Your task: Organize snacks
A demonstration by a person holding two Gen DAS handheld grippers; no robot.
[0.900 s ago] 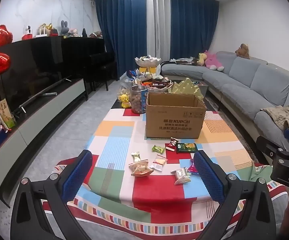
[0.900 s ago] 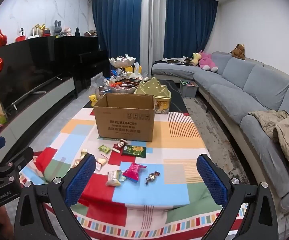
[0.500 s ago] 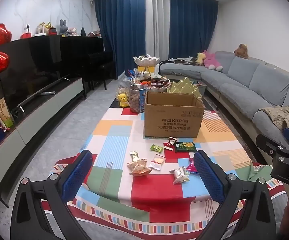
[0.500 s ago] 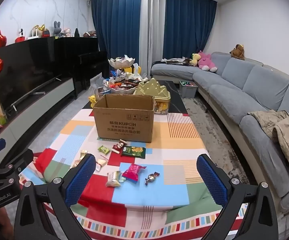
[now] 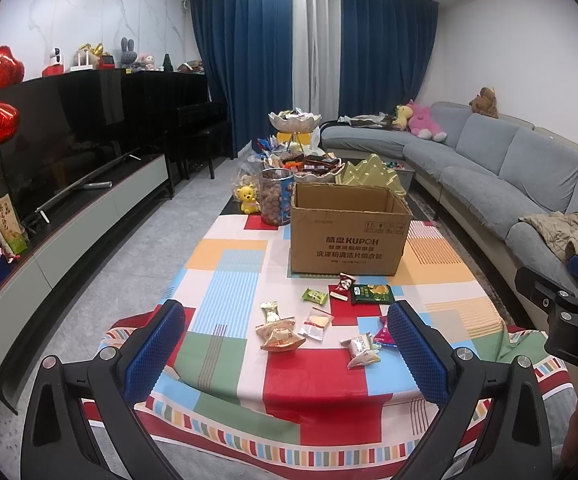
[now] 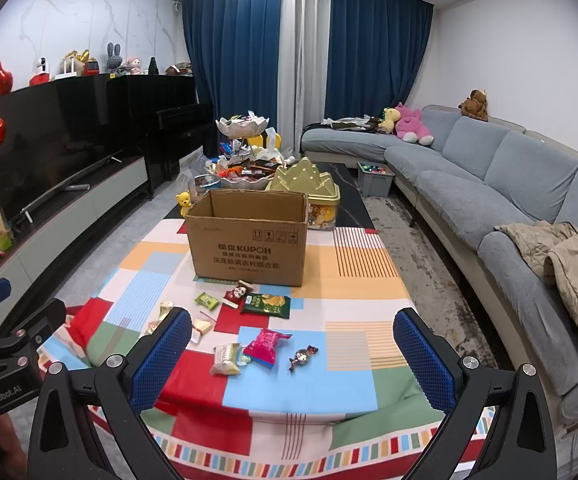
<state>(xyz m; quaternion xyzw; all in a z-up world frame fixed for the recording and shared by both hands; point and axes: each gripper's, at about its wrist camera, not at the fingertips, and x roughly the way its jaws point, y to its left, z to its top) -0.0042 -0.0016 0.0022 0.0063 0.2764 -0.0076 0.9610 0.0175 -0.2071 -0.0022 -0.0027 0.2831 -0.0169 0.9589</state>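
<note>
An open cardboard box (image 5: 347, 236) (image 6: 249, 242) stands on the table with the colourful checked cloth (image 5: 225, 276) (image 6: 353, 264). Several small snack packets lie in front of it: a dark green chip bag (image 5: 371, 294) (image 6: 267, 304), a pink packet (image 6: 267, 346), a white packet (image 5: 363, 351) (image 6: 226, 359), a tan packet (image 5: 280, 334) and a wrapped candy (image 6: 302, 356). My left gripper (image 5: 285, 354) is open and empty, held before the table's near edge. My right gripper (image 6: 293, 360) is open and empty, likewise short of the snacks.
Behind the box stand a snack jar (image 5: 275, 200), a yellow bear toy (image 5: 247, 198), a gold tin (image 6: 309, 192) and a tiered snack bowl (image 6: 243, 126). A grey sofa (image 6: 509, 200) runs along the right, a TV cabinet (image 5: 69, 220) along the left.
Both grippers have moved slightly forward toward the table; the box and snacks look a little nearer. Nothing on the table has moved.
</note>
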